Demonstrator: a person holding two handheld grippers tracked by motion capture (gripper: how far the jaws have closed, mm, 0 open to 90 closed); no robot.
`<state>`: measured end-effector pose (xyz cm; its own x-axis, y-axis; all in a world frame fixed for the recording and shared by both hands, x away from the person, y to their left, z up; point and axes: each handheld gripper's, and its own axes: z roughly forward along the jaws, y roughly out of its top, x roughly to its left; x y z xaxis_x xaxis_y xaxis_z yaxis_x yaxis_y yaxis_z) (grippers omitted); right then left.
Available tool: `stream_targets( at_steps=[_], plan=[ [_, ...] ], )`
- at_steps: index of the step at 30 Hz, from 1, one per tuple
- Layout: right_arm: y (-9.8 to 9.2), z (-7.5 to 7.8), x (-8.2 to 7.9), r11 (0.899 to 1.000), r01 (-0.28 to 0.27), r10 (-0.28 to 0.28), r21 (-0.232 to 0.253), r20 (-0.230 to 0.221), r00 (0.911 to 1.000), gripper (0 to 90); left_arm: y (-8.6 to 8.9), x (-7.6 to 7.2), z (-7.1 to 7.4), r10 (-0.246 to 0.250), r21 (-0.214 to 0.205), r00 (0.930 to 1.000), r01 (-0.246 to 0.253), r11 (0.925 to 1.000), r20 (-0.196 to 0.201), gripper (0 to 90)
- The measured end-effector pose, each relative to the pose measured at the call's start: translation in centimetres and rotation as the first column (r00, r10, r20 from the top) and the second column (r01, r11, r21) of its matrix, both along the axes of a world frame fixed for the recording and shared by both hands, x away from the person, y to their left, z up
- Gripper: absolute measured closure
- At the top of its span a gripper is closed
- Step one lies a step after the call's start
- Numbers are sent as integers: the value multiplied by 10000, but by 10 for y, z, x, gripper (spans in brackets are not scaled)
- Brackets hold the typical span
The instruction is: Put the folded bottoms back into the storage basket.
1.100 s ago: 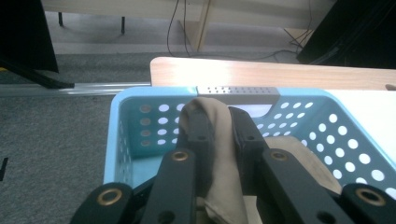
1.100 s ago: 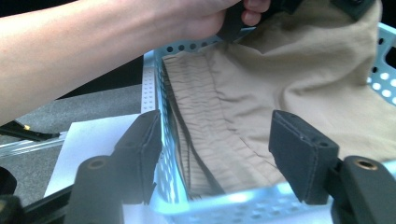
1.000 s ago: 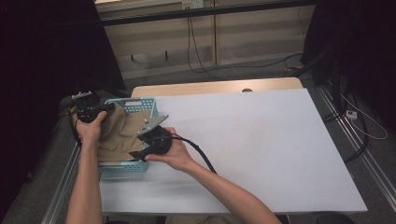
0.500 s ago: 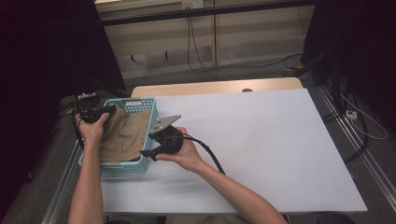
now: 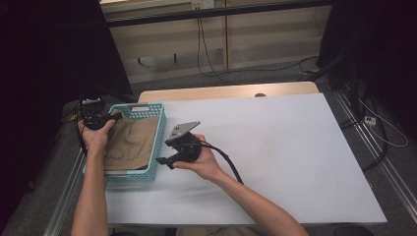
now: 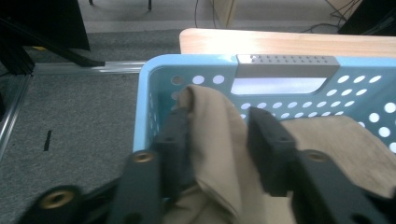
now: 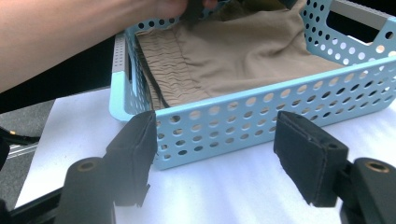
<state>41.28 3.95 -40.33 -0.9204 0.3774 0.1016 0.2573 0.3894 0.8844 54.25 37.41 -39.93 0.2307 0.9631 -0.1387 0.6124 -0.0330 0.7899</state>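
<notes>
Tan cloth, a soft folded garment (image 5: 132, 142), lies inside a light blue perforated plastic basket (image 5: 161, 129) at the near left corner of the white surface (image 5: 275, 147). In the high view, the left gripper (image 5: 116, 117) reaches over the far left corner of the basket, its fingers down at the cloth's far edge. The right gripper (image 5: 161, 161) is held just outside the basket's right wall, its fingers pointing at that wall and apart from it.

In the left gripper view, the black fingers (image 6: 267, 144) stand partly open with a raised ridge of the tan cloth (image 6: 215, 135) between them. The jaws have just been opening. The left finger lies against the fold; a narrow gap separates the right finger from it, so the cloth seems released rather than pinched. Beyond the fingertips is the basket's end wall with its grey handle strip (image 6: 287, 65).

In the right gripper view, the two black fingers (image 7: 135, 154) stand wide apart with nothing between them, resting low over the white surface. Just ahead of them runs the basket's dotted side wall (image 7: 261, 116), and behind it the cloth fills the basket floor.

As a judgement, the cloth is already stowed in the basket and the left fingers are letting go; what remains is lifting them clear, and perhaps flattening that last ridge.
</notes>
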Motion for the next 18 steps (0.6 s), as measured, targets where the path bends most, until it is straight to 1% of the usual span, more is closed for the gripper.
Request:
stream_targets(
  at_steps=[1, 3, 5, 7, 8, 10, 13, 15, 17, 18],
  plan=[
    [-1, 0, 0, 10000, 31, -31, 1, -44, 10000, 289, 2, -1, 1, -8, -6, 10000, 8, 10000, -28, 499],
    [-2, 1, 0, 9999, 117, -116, 40, -63, 9999, 279, 4, -2, 3, 58, -67, 10000, -58, 10000, 19, 454],
    [-3, 1, 1, 9999, 143, -143, -4, -18, 9999, 262, 6, -4, 4, 56, -147, 9999, -54, 9999, 135, 409],
    [-5, 1, 2, 9998, 197, -197, 5, -46, 9998, 247, 8, -5, 5, 50, -245, 9999, -46, 9997, 165, 327],
    [-6, 1, 3, 9998, 213, -213, 7, -66, 9998, 238, 9, -6, 6, 19, -359, 9998, -12, 9994, 187, 289],
    [-6, 1, 4, 9996, 275, -274, 41, -142, 9995, 225, 10, -8, 9, -104, -552, 9997, 116, 9984, 223, 255],
    [-8, 0, 5, 9995, 320, -319, 69, -188, 9993, 200, 10, -13, 14, -230, -426, 9985, 251, 9988, 487, 208],
    [-8, 0, 6, 9993, 336, -333, 143, -227, 9992, 188, 10, -17, 17, -452, -335, 9965, 476, 9983, 708, 179],
    [-8, 0, 6, 9991, 402, -400, 143, -156, 9991, 172, 10, -20, 19, -642, -138, 9946, 655, 9978, 814, 162],
    [-7, 0, 6, 9991, 393, -391, 148, -115, 9992, 162, 10, -22, 21, -787, -104, 9933, 799, 9967, 844, 139]
  ],
)
